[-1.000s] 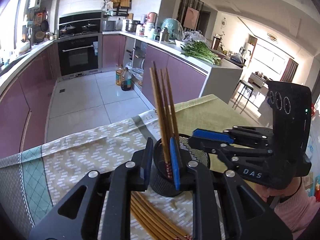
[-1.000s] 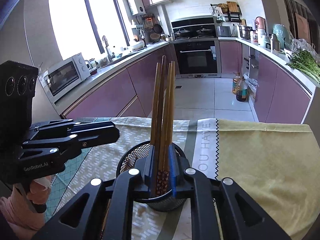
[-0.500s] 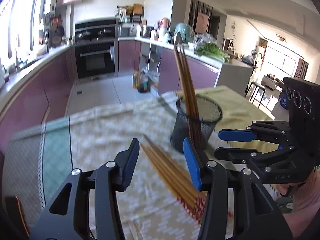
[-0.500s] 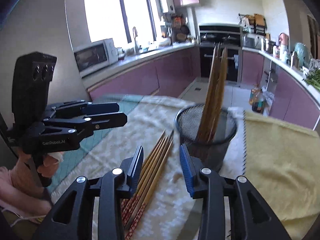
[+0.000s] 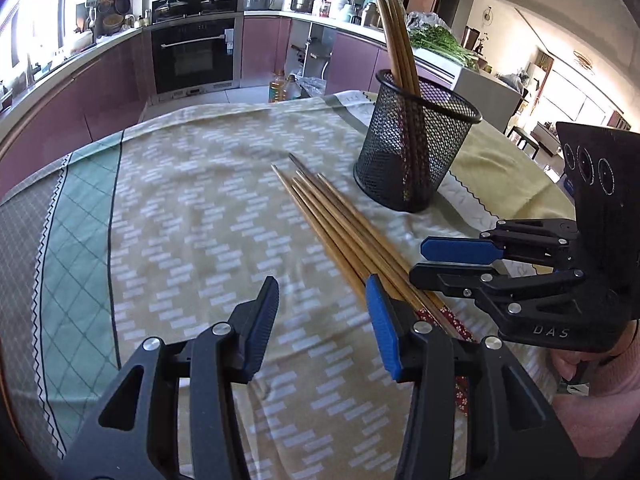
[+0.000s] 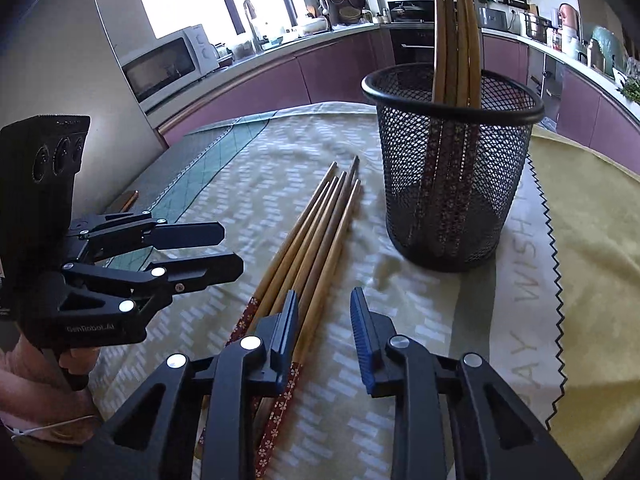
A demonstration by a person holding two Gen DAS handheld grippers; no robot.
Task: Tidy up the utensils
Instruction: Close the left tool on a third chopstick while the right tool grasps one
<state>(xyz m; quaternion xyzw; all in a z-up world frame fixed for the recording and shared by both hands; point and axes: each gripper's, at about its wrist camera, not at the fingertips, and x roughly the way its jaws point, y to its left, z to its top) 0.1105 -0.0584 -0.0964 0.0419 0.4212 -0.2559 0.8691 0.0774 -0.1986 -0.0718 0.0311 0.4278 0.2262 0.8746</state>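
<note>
A black mesh holder (image 5: 414, 148) (image 6: 452, 168) stands on the tablecloth with several wooden chopsticks (image 5: 396, 36) (image 6: 456, 28) upright in it. A bundle of several more chopsticks (image 5: 344, 232) (image 6: 308, 248) lies flat on the cloth beside it, red patterned ends toward me. My left gripper (image 5: 322, 320) is open and empty, low over the cloth just left of the bundle; it also shows in the right wrist view (image 6: 222, 250). My right gripper (image 6: 324, 336) is open and empty, its left finger over the bundle's handle end; it also shows in the left wrist view (image 5: 420, 262).
The table carries a patterned green and beige cloth (image 5: 192, 208) with a yellow cloth (image 6: 592, 232) on the right. A small brown object (image 6: 124, 200) lies near the table's far left edge. Purple kitchen cabinets, an oven and a microwave stand beyond the table.
Both grippers let go of the chopsticks now standing in the holder, opened, and drew back and down toward the bundle lying on the cloth.
</note>
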